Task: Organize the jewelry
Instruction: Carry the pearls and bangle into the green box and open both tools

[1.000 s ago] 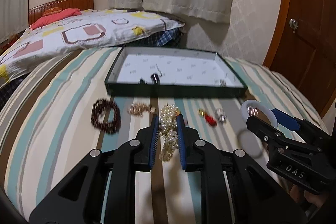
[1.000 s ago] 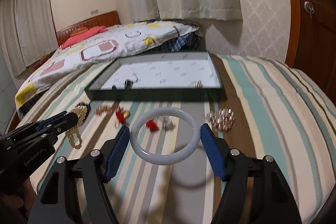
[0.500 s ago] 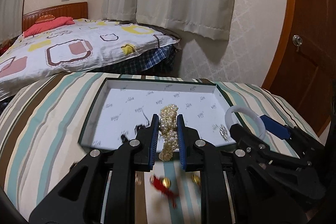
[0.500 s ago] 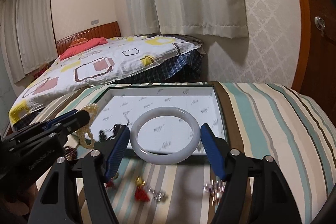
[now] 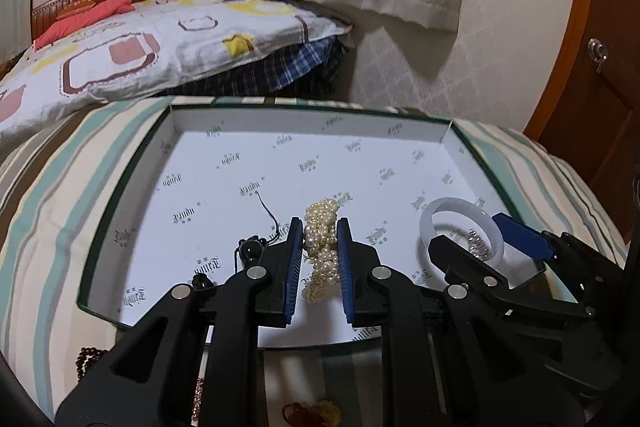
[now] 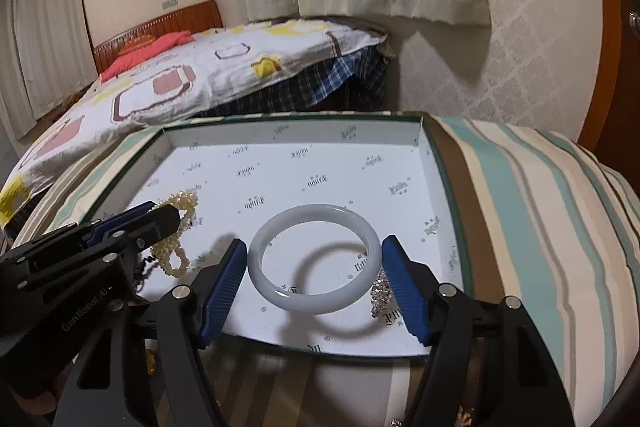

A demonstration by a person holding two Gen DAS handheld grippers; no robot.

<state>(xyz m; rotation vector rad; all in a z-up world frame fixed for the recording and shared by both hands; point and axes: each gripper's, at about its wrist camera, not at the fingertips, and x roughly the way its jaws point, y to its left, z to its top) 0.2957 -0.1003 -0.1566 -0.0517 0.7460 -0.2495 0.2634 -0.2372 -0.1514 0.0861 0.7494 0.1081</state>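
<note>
The left tongs (image 5: 319,259) pinch a bunch of pearl strands (image 5: 322,247) between the blue pads; the strands hang down between the jaws above the floor of the tray (image 5: 168,131). The right tongs (image 6: 314,267) stand wide, with a pale bangle (image 6: 314,259) clamped across its outer rim between the two blue pads (image 6: 404,291) and held roughly level over the tray.

The tray is a shallow box with a dark green outer wall and a white printed lining. It rests on a bed with a striped cover (image 6: 540,207) in cream, teal and brown.

Inside the tray, in the left wrist view, a dark bead on a thin black cord (image 5: 252,247) lies just left of the left tongs. A small sparkling silver piece (image 6: 380,291) lies on the lining near the right corner, partly hidden by the right pad.

Outside the tray, on the near side, dark brown beads (image 5: 86,359) and a reddish-gold item (image 5: 312,413) lie on the cover, partly hidden by the tong arms.

Behind the tray stands a second bed with a patterned quilt (image 5: 132,51).
</note>
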